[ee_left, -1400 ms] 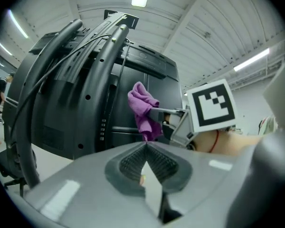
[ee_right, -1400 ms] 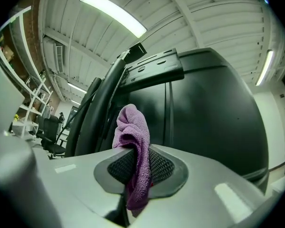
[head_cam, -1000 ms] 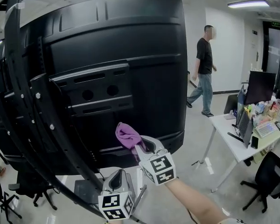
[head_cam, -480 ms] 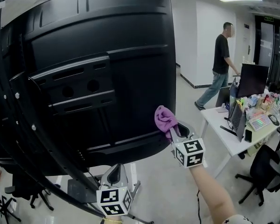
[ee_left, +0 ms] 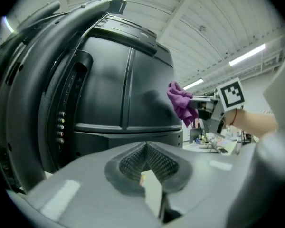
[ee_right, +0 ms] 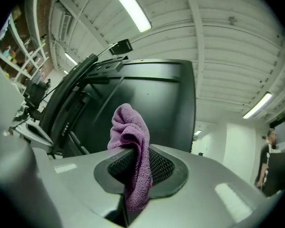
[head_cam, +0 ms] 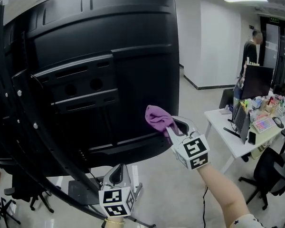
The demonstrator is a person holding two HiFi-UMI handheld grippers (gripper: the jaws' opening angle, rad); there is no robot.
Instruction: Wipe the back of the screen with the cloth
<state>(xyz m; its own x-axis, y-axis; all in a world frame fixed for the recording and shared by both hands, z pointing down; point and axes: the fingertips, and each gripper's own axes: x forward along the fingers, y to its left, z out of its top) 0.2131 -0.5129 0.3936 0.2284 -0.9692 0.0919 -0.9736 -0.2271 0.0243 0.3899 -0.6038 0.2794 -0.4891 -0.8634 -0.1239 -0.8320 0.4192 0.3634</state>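
While the right forearm [head_cam: 224, 194] stretches up and leftward from the near right, the right tongs [head_cam: 171, 127] point at the screen [head_cam: 99, 65], jaws pinched on a purple cloth [head_cam: 157, 117]. The bunched cloth sits at the lower right edge of the screen's black back, seemingly touching it. The left tongs [head_cam: 117, 174] hang low beneath the screen, pointing up, jaws together with nothing between them.

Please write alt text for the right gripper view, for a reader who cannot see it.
The right gripper is shut on a purple cloth, held up in front of the black back of a large screen. A person stands at far right.
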